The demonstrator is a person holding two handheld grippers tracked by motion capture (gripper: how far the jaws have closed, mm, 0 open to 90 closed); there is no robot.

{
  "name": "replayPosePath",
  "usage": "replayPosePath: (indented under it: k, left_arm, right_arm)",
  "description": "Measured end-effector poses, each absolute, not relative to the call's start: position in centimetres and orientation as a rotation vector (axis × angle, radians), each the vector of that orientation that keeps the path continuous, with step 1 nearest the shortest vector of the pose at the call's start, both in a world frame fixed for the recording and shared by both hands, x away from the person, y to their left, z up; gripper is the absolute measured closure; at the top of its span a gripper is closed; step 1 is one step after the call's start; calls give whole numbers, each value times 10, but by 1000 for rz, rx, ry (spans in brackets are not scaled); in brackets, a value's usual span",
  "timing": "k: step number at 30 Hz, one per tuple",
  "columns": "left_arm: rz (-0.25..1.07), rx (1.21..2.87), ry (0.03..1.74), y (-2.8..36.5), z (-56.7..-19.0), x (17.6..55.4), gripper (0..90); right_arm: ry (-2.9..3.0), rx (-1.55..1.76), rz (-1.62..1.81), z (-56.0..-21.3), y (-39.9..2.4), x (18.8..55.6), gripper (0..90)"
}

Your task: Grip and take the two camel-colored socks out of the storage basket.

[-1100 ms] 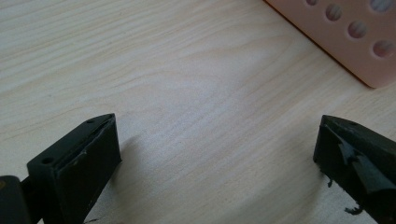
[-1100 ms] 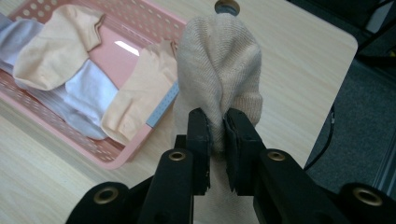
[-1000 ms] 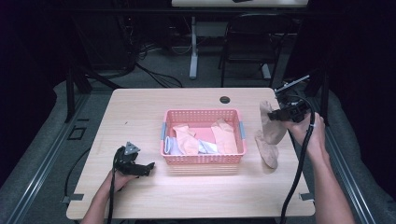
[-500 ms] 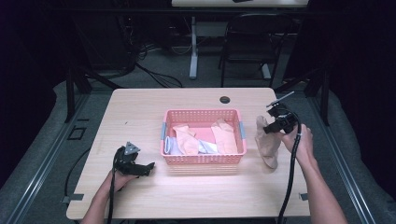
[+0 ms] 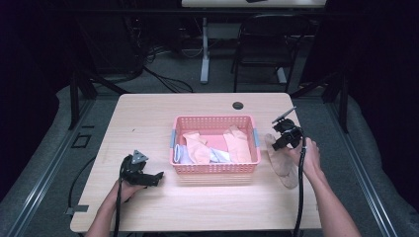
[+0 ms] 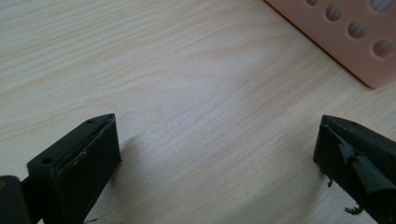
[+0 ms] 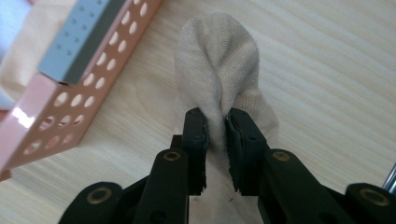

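Because it is thin, limp knit, the beige sock (image 7: 217, 70) lying on the table (image 5: 148, 118) beside the pink basket (image 5: 216, 122) looks light; the right gripper (image 7: 216, 135) pinches a fold mid-length, so both ends would droop. The left gripper (image 5: 143, 174) rests spread, empty.

Dark room, grey floor (image 5: 39, 148), black chair (image 5: 261, 54) behind light wooden table (image 5: 148, 113).

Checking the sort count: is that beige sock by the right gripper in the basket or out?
Out. The beige sock lies on the table beside the pink basket, pinched in the right gripper.
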State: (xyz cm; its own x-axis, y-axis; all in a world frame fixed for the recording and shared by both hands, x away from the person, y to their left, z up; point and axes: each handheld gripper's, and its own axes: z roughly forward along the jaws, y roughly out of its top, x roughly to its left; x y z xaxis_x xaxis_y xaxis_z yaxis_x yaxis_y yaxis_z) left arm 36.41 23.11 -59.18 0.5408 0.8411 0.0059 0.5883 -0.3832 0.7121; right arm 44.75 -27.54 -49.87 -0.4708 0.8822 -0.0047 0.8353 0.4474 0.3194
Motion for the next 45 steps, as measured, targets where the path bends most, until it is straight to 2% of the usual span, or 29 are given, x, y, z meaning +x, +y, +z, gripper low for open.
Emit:
replayPosePath:
  k: [4,6,8,17,22,27,36,45]
  left_arm:
    - [489,2111,1148,231,-592,364,3]
    - [488,2111,1148,231,-592,364,3]
    - [489,2111,1148,231,-592,364,3]
    - [489,2111,1148,231,-592,364,3]
    - [489,2111,1148,231,-592,364,3]
    - [490,2111,1148,231,-592,364,3]
    - [491,2111,1148,231,-592,363,3]
    - [488,2116,1149,231,-592,361,4]
  right_arm:
    - [2516,1517,424,-501,-276,451,732]
    - [2517,1512,430,-500,-276,451,638]
    - [2511,1510,444,-498,-276,450,584]
    - [2503,1498,478,-486,-277,442,171]
    - [2479,1480,545,-468,-274,430,44]
    - [2494,1415,586,-454,-269,413,2]
    - [2516,1325,667,-441,-266,379,0]
    - [2567,1270,696,-455,-254,351,0]
